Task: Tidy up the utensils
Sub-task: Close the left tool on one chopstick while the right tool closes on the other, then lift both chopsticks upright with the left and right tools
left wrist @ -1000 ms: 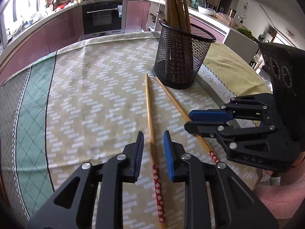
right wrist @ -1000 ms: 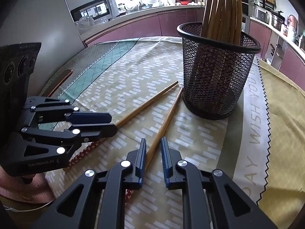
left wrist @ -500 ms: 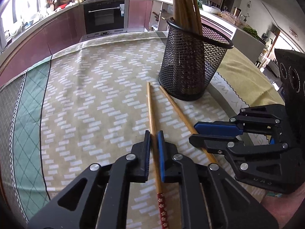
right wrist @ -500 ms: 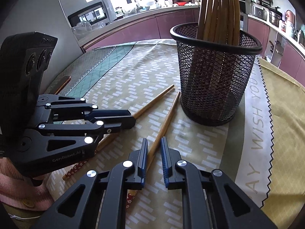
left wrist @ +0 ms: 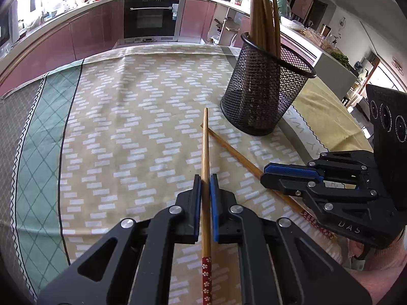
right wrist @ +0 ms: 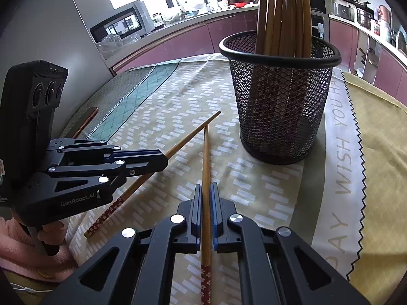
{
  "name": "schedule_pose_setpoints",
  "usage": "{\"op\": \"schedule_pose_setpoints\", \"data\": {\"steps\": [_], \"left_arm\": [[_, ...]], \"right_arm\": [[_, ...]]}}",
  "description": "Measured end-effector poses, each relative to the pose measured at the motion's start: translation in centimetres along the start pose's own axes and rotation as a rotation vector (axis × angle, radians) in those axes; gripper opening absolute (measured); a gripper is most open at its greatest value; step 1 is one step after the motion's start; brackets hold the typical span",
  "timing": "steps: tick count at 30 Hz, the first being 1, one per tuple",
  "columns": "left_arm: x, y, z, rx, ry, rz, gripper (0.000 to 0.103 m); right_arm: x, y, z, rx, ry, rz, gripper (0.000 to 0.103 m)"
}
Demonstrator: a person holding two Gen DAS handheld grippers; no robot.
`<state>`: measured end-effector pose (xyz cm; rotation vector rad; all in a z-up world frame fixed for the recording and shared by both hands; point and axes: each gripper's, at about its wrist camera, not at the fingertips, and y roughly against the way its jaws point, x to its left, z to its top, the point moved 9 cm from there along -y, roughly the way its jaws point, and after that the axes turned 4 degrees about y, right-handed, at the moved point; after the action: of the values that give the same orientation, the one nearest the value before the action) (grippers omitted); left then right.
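Note:
Two wooden chopsticks with red flowered ends lie near a black mesh holder (left wrist: 264, 89) full of chopsticks (left wrist: 263, 12). My left gripper (left wrist: 205, 178) is shut on one chopstick (left wrist: 205, 139), which is raised above the cloth. My right gripper (right wrist: 206, 186) is shut on the other chopstick (right wrist: 206, 152). In the left wrist view the right gripper (left wrist: 264, 174) shows at the right, clamping its chopstick (left wrist: 234, 150). In the right wrist view the left gripper (right wrist: 164, 161) shows at the left with its chopstick (right wrist: 193, 133). The holder (right wrist: 279, 101) stands just beyond both tips.
A patterned tablecloth (left wrist: 127, 139) covers the table, with a green band (left wrist: 38, 139) at the left and a yellow runner with lettering (right wrist: 343, 152) at the right. Kitchen counters and an oven (left wrist: 150, 17) stand behind. A grey appliance (right wrist: 38, 25) is at the left.
Both grippers have closed on their chopsticks. Both have moved forward toward the holder, and the chopstick tips now cross in front of it.

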<state>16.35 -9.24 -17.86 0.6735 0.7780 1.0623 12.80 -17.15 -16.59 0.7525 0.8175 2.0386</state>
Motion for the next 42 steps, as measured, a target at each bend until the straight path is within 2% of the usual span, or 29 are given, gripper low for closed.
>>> {"op": "schedule_pose_setpoints", "data": {"steps": [7, 9, 11, 17, 20, 22, 30, 42], "left_arm": [[0.4, -0.3, -0.2, 0.019, -0.005, 0.018, 0.008], [0.3, -0.3, -0.1, 0.016, -0.021, 0.03, 0.008], [0.2, -0.4, -0.1, 0.014, -0.036, 0.036, 0.014], [-0.1, -0.8, 0.4, 0.012, -0.064, 0.054, 0.015], [-0.1, -1.1, 0.7, 0.007, -0.072, 0.069, 0.012], [0.0, -1.2, 0.8, 0.001, -0.066, 0.082, 0.008], [0.5, -0.6, 1.3, -0.012, -0.023, 0.054, 0.008], [-0.1, 2.8, 2.6, -0.081, -0.005, -0.031, 0.008]], "right_arm": [[-0.1, 0.2, 0.1, 0.001, 0.005, -0.016, 0.004], [0.1, -0.1, 0.1, 0.016, 0.018, -0.019, 0.008], [0.2, -0.4, 0.2, 0.021, 0.021, -0.031, 0.018], [0.5, -0.9, 0.5, 0.014, 0.057, -0.073, 0.016], [0.4, -1.0, 0.7, 0.01, 0.078, -0.104, 0.011], [0.4, -1.1, 0.8, 0.008, 0.07, -0.099, 0.006], [-0.2, -0.2, 0.7, -0.021, 0.011, -0.04, 0.006], [0.3, 3.1, 2.0, -0.127, -0.011, 0.045, 0.006]]}}
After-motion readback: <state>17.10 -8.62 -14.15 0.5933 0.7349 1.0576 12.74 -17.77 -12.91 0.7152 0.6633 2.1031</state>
